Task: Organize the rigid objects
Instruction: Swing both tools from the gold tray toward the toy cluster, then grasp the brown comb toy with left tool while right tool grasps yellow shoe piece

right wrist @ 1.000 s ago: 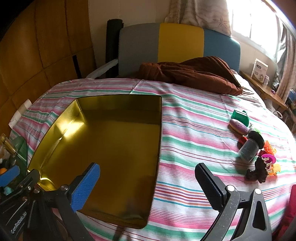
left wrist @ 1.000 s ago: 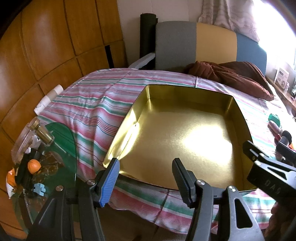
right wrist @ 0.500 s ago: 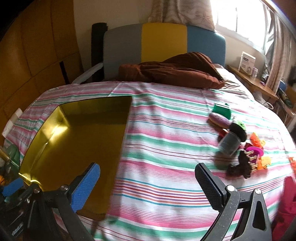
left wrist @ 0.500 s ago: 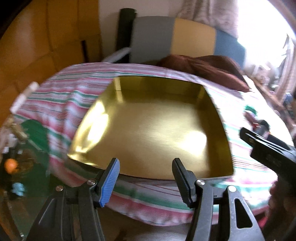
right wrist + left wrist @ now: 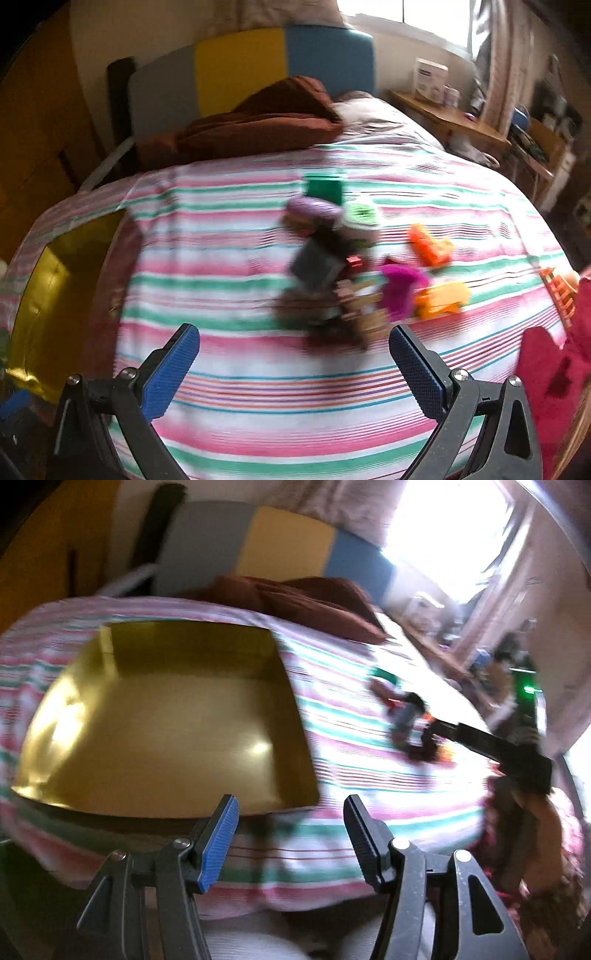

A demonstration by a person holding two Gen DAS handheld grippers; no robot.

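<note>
An empty gold metal tray point(image 5: 166, 738) lies on the striped bedspread; in the right wrist view only the tray's edge point(image 5: 44, 288) shows at far left. My left gripper point(image 5: 290, 840) hangs open just off the bed's near edge, by the tray's near right corner. A blurred pile of small toys lies mid-bed: a green block point(image 5: 325, 188), a purple piece point(image 5: 310, 218), a dark jar point(image 5: 317, 262), a magenta piece point(image 5: 400, 291) and orange pieces point(image 5: 430, 245). My right gripper point(image 5: 293, 363) is open, empty, just short of the pile. The right gripper's body point(image 5: 491, 749) shows at right in the left wrist view.
A brown blanket point(image 5: 251, 122) lies at the bed's head, against a grey, yellow and blue headboard point(image 5: 240, 62). A wooden shelf with a white box point(image 5: 430, 81) runs along the right wall. Red cloth point(image 5: 554, 373) and a person's hand sit at the right edge.
Both views have swung right. The tray slid left in both views; the toy pile came from far right to just ahead of my right gripper. Both grippers stayed open.
</note>
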